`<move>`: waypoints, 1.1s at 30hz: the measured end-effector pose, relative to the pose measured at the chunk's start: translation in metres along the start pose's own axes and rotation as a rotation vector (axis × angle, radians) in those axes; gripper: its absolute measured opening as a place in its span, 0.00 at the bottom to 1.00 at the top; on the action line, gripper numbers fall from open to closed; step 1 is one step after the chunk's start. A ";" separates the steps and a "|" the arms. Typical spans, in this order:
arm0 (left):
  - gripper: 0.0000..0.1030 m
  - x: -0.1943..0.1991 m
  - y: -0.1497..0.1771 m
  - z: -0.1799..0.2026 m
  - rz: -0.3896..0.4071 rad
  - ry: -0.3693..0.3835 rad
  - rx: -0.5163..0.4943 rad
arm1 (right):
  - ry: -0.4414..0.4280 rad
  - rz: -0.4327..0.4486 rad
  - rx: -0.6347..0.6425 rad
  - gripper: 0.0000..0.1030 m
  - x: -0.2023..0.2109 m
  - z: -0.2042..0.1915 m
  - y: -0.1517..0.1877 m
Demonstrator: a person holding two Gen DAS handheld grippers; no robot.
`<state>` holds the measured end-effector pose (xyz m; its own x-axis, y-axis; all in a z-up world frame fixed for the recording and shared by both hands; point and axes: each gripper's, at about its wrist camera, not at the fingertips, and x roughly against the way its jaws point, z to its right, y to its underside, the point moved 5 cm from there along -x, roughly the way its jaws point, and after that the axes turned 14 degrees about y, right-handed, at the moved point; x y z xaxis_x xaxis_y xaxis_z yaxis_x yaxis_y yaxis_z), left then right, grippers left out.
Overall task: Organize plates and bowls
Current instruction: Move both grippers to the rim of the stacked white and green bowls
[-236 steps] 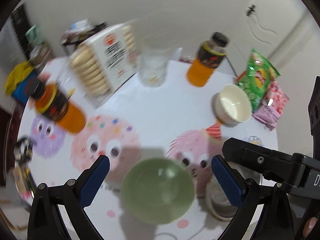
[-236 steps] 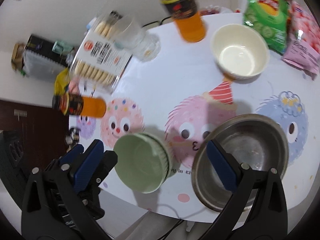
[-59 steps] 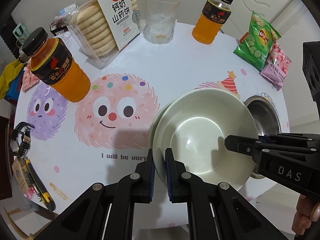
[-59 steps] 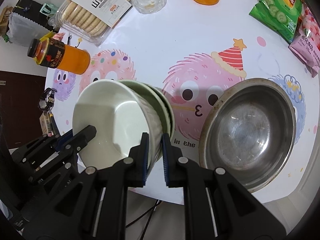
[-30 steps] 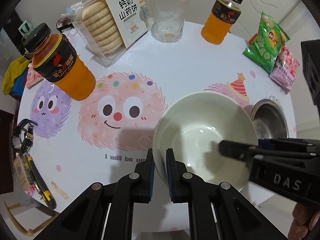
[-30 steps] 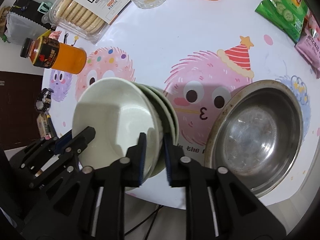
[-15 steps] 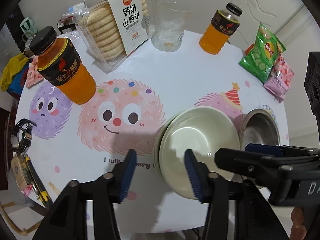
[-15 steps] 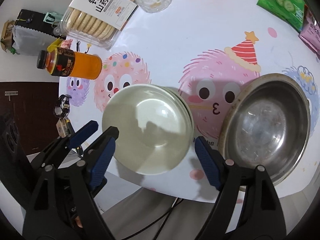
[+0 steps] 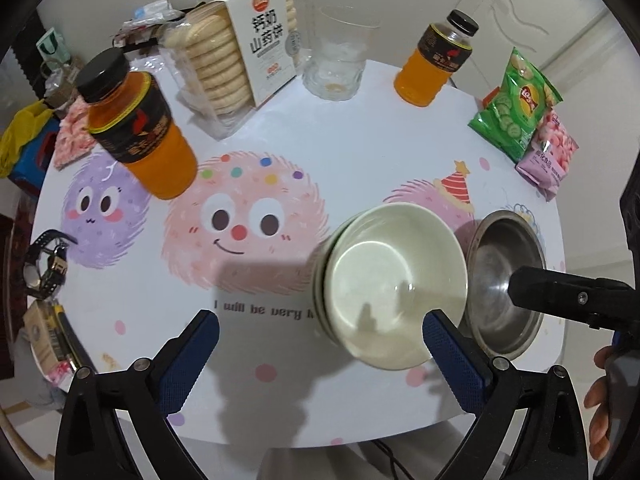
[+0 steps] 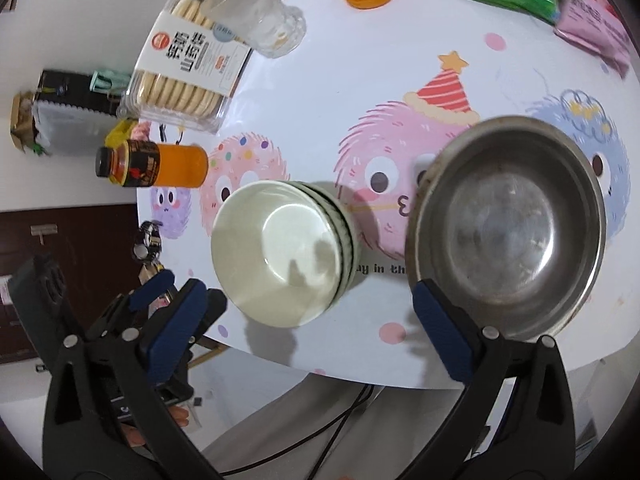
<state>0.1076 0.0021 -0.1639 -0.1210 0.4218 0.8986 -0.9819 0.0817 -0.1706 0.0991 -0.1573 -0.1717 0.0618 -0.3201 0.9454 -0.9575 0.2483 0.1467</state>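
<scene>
Nearest, the left gripper (image 9: 320,354) hangs over the table's near edge with its blue-padded jaws opening wide and nothing pressed between them; the right gripper (image 10: 308,326) likewise has its jaws opening, spread wide, its pads clear of everything; just beyond them the glossy cream ceramic bowl (image 9: 394,286) sits nested on top of the pale green bowl (image 9: 320,276), whose rim peeks out at the stack's left, both resting free on the round white table with cartoon monsters (image 9: 360,148); touching or just beside the stack on its right stands the round stainless steel bowl (image 9: 506,280); farther left stands an orange drink bottle with a black cap (image 9: 136,124); at the far side are a clear pack of round biscuits (image 9: 240,60), an empty glass tumbler (image 9: 336,60), a second orange bottle (image 9: 436,64), and, far right, a green crisp bag (image 9: 516,106) beside a pink snack packet (image 9: 550,156).
</scene>
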 end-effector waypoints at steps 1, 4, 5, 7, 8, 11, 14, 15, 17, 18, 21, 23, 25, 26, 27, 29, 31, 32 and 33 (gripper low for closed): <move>1.00 0.003 0.001 -0.002 0.001 -0.002 0.004 | 0.006 0.001 -0.007 0.99 0.000 0.002 0.002; 1.00 0.009 0.002 -0.004 0.005 0.005 -0.004 | 0.009 0.010 -0.026 0.99 0.004 0.003 0.008; 1.00 0.010 0.002 -0.004 0.003 0.009 -0.012 | 0.007 0.016 -0.031 0.99 0.005 0.003 0.011; 1.00 0.009 0.002 -0.002 -0.009 0.010 -0.037 | -0.002 0.030 -0.047 0.99 0.007 0.002 0.017; 1.00 0.007 0.003 -0.001 -0.021 0.009 -0.054 | -0.008 0.034 -0.057 0.99 0.006 0.002 0.019; 1.00 0.000 0.004 0.000 -0.058 0.014 -0.100 | -0.048 0.039 -0.132 0.99 0.002 0.009 0.028; 1.00 -0.007 0.003 0.002 -0.088 0.013 -0.169 | -0.110 0.027 -0.248 0.99 -0.009 0.019 0.037; 1.00 -0.010 0.003 0.003 -0.101 0.011 -0.193 | -0.138 0.024 -0.285 0.99 -0.013 0.022 0.039; 1.00 -0.016 0.001 0.003 -0.126 -0.008 -0.248 | -0.175 0.017 -0.359 0.99 -0.022 0.027 0.045; 1.00 -0.018 -0.001 0.003 -0.133 -0.011 -0.274 | -0.179 0.017 -0.377 0.99 -0.024 0.028 0.046; 1.00 -0.028 -0.009 0.000 -0.139 -0.023 -0.323 | -0.174 0.023 -0.419 0.99 -0.033 0.030 0.047; 1.00 -0.036 -0.015 -0.005 -0.137 -0.015 -0.319 | -0.142 0.028 -0.428 0.99 -0.039 0.029 0.047; 1.00 -0.046 -0.021 -0.011 -0.142 -0.018 -0.295 | -0.123 0.036 -0.433 0.99 -0.045 0.029 0.044; 1.00 -0.052 -0.023 -0.013 -0.149 -0.008 -0.280 | -0.112 0.038 -0.439 0.99 -0.048 0.030 0.043; 1.00 -0.056 -0.024 -0.015 -0.153 0.001 -0.269 | -0.109 0.038 -0.442 0.99 -0.053 0.030 0.041; 1.00 -0.065 -0.025 -0.017 -0.162 0.005 -0.253 | -0.098 0.038 -0.443 0.92 -0.059 0.029 0.038; 1.00 -0.071 -0.023 -0.017 -0.169 0.020 -0.245 | -0.064 0.031 -0.433 0.73 -0.065 0.028 0.035; 1.00 -0.073 -0.023 -0.017 -0.170 0.025 -0.241 | -0.049 0.026 -0.424 0.70 -0.068 0.026 0.034; 1.00 -0.076 -0.022 -0.018 -0.172 0.027 -0.236 | -0.044 0.023 -0.416 0.67 -0.070 0.026 0.033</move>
<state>0.1413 -0.0152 -0.2354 0.0518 0.4069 0.9120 -0.9261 0.3612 -0.1086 0.0557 -0.1501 -0.2409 0.0210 -0.3466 0.9378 -0.7622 0.6015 0.2394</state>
